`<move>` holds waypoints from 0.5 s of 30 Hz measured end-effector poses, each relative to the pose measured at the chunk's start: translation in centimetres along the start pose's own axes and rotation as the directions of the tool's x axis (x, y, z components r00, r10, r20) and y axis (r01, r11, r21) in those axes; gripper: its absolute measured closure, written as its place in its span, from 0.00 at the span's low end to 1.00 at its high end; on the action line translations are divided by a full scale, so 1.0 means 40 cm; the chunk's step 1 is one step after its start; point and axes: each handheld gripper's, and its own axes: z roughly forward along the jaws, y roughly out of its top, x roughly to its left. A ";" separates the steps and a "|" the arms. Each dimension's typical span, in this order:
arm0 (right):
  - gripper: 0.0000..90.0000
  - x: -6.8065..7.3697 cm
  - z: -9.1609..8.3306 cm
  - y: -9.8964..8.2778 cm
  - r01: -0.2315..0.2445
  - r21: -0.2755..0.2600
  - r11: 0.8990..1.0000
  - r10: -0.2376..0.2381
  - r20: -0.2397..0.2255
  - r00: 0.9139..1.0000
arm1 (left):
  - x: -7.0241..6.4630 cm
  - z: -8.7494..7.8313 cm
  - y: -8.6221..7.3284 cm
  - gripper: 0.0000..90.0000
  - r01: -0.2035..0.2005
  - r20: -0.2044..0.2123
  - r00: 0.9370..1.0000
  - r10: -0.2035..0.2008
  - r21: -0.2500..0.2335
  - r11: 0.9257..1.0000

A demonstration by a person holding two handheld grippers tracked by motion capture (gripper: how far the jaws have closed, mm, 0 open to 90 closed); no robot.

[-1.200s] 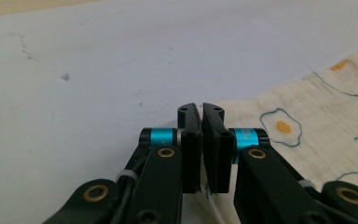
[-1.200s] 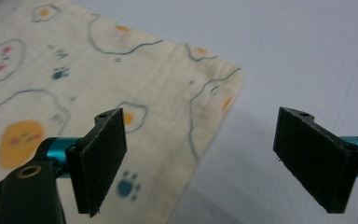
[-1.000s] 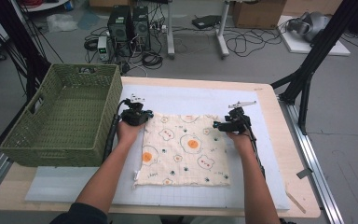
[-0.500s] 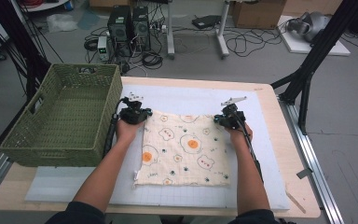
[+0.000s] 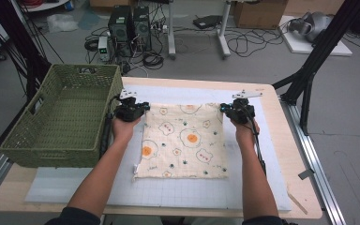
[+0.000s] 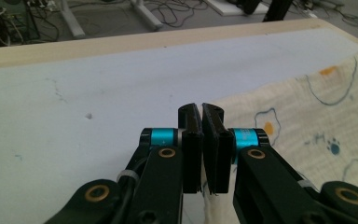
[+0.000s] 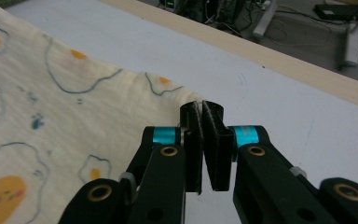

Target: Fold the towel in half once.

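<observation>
Egg-print cloth (image 5: 183,141) lies flat on the pale grid mat (image 5: 262,187) in the middle of the wooden bench (image 5: 304,187); cream fabric with fried-egg and paw motifs, roughly square, near edge slightly rumpled at its left corner; left hand-held gripper (image 5: 136,109) sits at the cloth's far-left corner, jaws pressed together; in the left gripper view (image 6: 200,122) the cloth edge runs up between the jaws, so it is clamped on that corner; right hand-held gripper (image 5: 230,108) sits at the far-right corner, jaws together; in the right gripper view (image 7: 204,116) the cloth corner (image 7: 74,116) meets the jaw tips and appears pinched, the hold itself hidden by the pads; both forearms come in from the bottom, one along each side of the cloth; left hand (image 5: 122,129) on the mat just beside the cloth's left edge; right hand (image 5: 246,133) just beside its right edge; green woven basket (image 5: 37,140) stands on the bench's left end, just beside the left hand-held gripper, apart from the cloth; computer towers (image 5: 130,23) and loose cables (image 5: 243,44) on the floor beyond the bench.
</observation>
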 end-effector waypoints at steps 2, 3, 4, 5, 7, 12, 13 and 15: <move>0.97 0.004 -0.017 -0.001 0.003 -0.022 1.000 -0.003 -0.013 1.000 | -0.008 -0.009 0.001 0.96 -0.021 0.012 1.000 0.020 0.017 1.000; 0.97 0.007 -0.024 -0.001 0.007 -0.028 1.000 -0.008 -0.021 1.000 | -0.012 -0.015 0.004 0.95 -0.027 0.018 0.999 0.027 0.017 0.999; 0.97 0.010 -0.031 -0.001 0.006 -0.030 1.000 -0.007 -0.031 1.000 | -0.015 -0.022 0.007 0.96 -0.032 0.020 0.999 0.032 0.016 0.999; 0.97 0.014 -0.037 -0.002 0.015 -0.030 0.999 -0.016 -0.032 0.999 | -0.019 -0.029 0.011 0.95 -0.033 0.023 0.999 0.033 0.009 0.999; 0.97 0.018 -0.045 -0.003 0.019 -0.028 0.999 -0.020 -0.039 0.999 | -0.025 -0.043 0.017 0.95 -0.048 0.027 0.998 0.048 0.004 0.999; 0.97 0.049 -0.095 -0.015 0.037 -0.051 0.998 -0.041 -0.066 0.997 | -0.044 -0.084 0.005 0.95 -0.089 0.044 0.995 0.089 -0.003 0.996; 0.97 0.049 -0.095 -0.015 0.037 -0.051 0.998 -0.041 -0.066 0.997 | -0.044 -0.084 0.005 0.95 -0.089 0.044 0.995 0.089 -0.003 0.996; 0.97 0.056 -0.108 -0.022 0.044 -0.057 0.997 -0.047 -0.069 0.996 | -0.050 -0.097 -0.008 0.95 -0.090 0.053 0.995 0.090 -0.007 0.996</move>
